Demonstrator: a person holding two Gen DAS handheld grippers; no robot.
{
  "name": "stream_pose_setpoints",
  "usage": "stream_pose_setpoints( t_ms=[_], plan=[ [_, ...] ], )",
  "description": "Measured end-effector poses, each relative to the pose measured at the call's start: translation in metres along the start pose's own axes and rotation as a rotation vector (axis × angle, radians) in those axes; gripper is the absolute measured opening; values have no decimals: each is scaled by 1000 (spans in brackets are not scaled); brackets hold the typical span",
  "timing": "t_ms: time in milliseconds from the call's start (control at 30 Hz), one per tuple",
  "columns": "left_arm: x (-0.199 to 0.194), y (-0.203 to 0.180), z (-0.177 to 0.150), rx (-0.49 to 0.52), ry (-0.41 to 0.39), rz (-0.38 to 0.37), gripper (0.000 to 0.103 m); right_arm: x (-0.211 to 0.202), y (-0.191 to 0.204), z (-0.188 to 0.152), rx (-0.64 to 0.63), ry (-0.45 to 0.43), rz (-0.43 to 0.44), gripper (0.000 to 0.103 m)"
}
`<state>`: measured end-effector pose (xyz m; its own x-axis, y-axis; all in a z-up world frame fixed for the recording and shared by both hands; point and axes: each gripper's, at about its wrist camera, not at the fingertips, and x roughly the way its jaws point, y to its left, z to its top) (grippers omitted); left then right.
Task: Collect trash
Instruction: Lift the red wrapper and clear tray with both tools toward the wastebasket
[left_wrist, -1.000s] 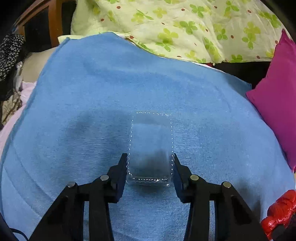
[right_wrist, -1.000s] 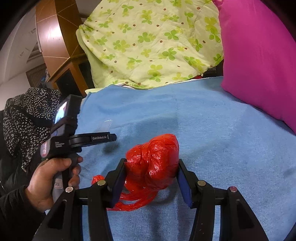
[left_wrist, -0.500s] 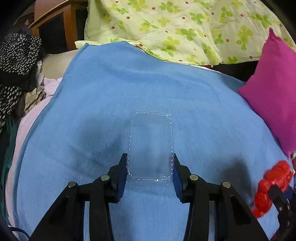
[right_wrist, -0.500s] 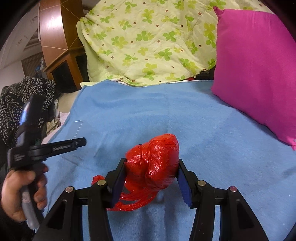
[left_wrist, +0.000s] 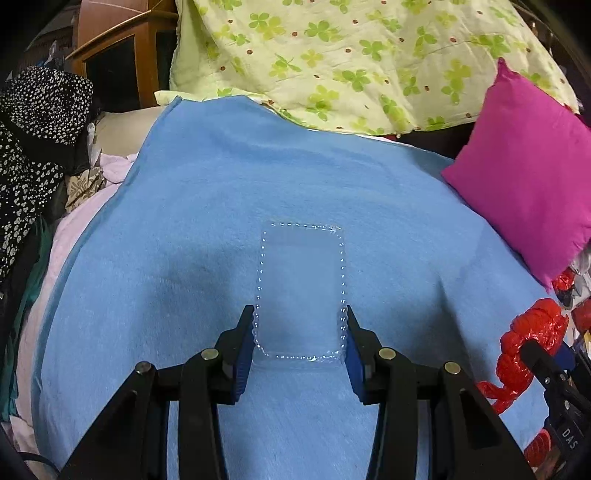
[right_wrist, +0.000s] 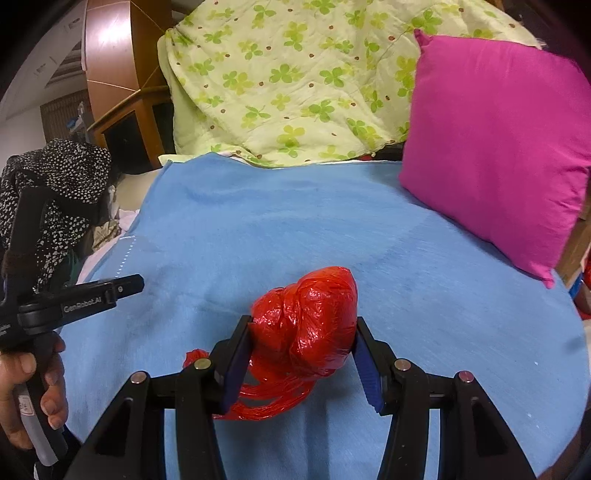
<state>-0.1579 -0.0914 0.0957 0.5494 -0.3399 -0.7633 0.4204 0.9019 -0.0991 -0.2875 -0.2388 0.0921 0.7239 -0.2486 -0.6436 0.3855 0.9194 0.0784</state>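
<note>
Our left gripper (left_wrist: 300, 334) pinches a clear plastic tray (left_wrist: 301, 291) — our right gripper (right_wrist: 301, 352) clamps a crumpled red bag (right_wrist: 308, 325) — both above the blue blanket (left_wrist: 221, 221).

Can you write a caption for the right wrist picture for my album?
Right gripper squeezing a crumpled red plastic bag above the blue blanket.

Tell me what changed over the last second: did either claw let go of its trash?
No. Both hands lifted back from the blue blanket, showing more bed. Left claw stays clamped on the clear plastic tray, right claw on the red plastic bag.
</note>
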Motion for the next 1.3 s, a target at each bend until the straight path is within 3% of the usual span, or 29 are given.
stream_pose_setpoints(
  t_ms=[533, 1300],
  plan=[
    [-42, -50, -24, 95, -33, -52, 45, -53, -35, -18, 53, -41, -57, 55],
    [-62, -118, -33, 207, -41, -134, 45, -105, -94, -39, 121, -82, -149, 55]
  ],
)
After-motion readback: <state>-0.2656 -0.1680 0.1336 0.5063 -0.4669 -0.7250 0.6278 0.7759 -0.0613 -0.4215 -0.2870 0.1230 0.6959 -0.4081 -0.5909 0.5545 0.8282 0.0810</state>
